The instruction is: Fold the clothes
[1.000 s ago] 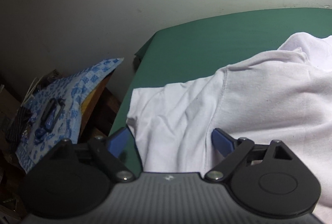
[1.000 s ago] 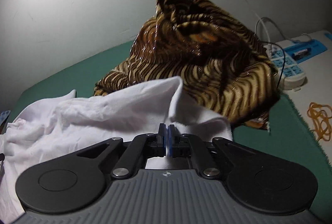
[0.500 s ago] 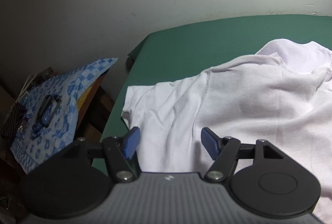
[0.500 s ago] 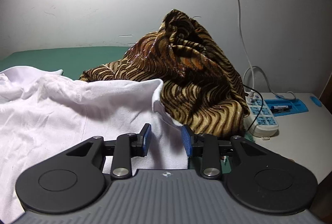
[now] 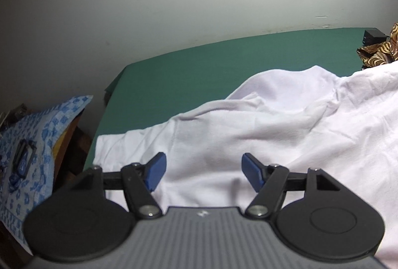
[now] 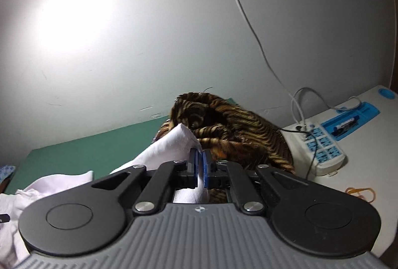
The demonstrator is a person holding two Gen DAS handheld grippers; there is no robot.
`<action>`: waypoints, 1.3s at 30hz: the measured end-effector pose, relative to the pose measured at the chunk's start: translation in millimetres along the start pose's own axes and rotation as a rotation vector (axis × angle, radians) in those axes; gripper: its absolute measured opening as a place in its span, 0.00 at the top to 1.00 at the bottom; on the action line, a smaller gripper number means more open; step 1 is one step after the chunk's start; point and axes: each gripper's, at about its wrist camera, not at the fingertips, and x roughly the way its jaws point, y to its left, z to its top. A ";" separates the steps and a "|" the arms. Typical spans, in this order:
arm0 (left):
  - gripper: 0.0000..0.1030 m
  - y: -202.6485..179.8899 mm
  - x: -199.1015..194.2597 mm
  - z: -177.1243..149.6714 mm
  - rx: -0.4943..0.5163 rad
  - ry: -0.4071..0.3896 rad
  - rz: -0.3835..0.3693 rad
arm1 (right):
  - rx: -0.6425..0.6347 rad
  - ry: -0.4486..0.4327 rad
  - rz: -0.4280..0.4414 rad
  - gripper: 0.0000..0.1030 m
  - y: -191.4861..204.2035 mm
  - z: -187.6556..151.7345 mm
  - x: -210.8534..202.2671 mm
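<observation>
Soft, wrinkled white cotton shirt point(image 5: 261, 124) on the green surface point(image 5: 199, 67). Right claw point(image 6: 199, 167) pinches its corner; left claw point(image 5: 202, 169), opening, hovers, seemingly untouching. Glossy tiger-striped fabric point(image 6: 236, 129) is bunched behind.

Beyond the left gripper point(image 5: 203, 170), the white garment point(image 5: 273, 124) runs off the right edge, so its full shape cannot be told. The right gripper point(image 6: 199, 164) body hides its lower folds.

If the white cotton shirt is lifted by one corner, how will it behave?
Probably floppy: the white cotton shirt lies in soft wrinkles on the green sheet. It likely drapes, as the corner pinched in the right gripper sags below. It seems light.
</observation>
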 end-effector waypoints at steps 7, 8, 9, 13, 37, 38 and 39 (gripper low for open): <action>0.29 -36.1 36.7 9.2 0.070 0.029 0.030 | -0.074 0.129 -0.071 0.99 -6.2 -31.0 26.6; 0.29 -36.2 37.2 9.3 0.072 0.028 0.030 | -0.065 0.121 -0.058 0.98 -8.3 -33.5 22.6; 0.29 -33.7 34.6 8.7 0.072 0.022 0.029 | -0.052 0.108 -0.048 0.88 -10.7 -35.5 17.4; 0.29 -20.7 25.0 7.8 0.061 0.011 0.013 | -0.069 0.099 0.017 0.53 -13.5 -39.4 15.0; 0.29 -145.7 65.8 78.5 0.162 0.060 -0.121 | 0.168 0.072 0.350 0.97 -5.3 -7.1 -15.9; 0.29 -146.5 66.9 79.5 0.156 0.053 -0.115 | 0.194 0.073 0.380 0.97 -4.7 -7.0 -17.3; 0.29 -147.5 68.8 80.9 0.150 0.055 -0.116 | 0.225 0.075 0.413 0.97 -4.3 -7.0 -18.1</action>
